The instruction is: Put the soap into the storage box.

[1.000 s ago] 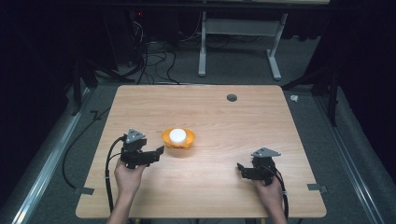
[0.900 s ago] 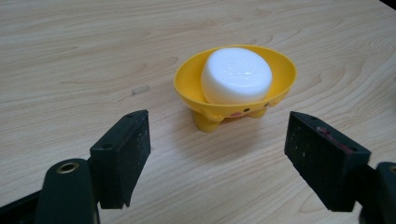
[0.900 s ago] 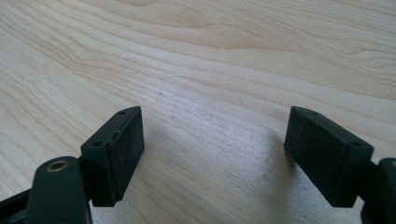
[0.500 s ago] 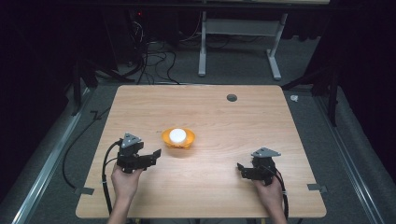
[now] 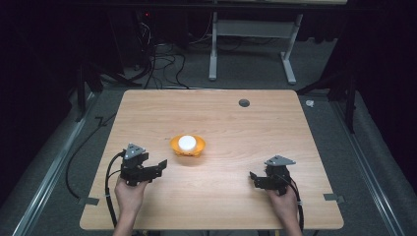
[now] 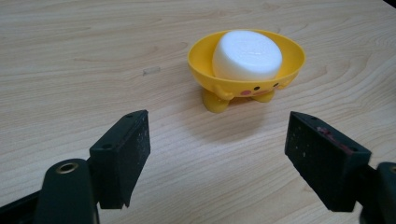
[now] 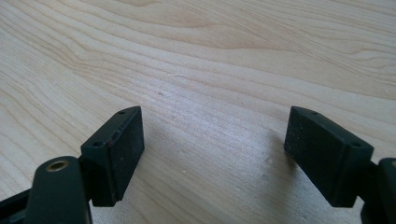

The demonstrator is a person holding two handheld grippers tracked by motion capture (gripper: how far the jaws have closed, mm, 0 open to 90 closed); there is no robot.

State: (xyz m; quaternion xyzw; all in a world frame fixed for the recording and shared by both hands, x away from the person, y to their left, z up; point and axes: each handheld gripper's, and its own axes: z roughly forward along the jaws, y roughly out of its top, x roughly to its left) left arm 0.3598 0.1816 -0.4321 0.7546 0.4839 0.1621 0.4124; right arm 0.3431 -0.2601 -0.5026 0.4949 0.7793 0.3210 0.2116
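Left gripper (image 5: 156,167) jaws spread, empty, near front-left edge of wooden table (image 5: 246,132), aimed at yellow footed plastic bowl (image 6: 246,65) holding white puck (image 6: 247,54). Right gripper (image 5: 255,179) jaws spread, empty, near front-right edge.

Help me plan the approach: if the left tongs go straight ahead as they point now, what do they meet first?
Probably the yellow bowl holding the white puck; the left tongs are open, with bare table between.

Dark lab: cables (image 5: 157,64), bare table (image 5: 221,196)

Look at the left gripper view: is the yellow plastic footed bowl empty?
No, the yellow plastic footed bowl holds a white round block.
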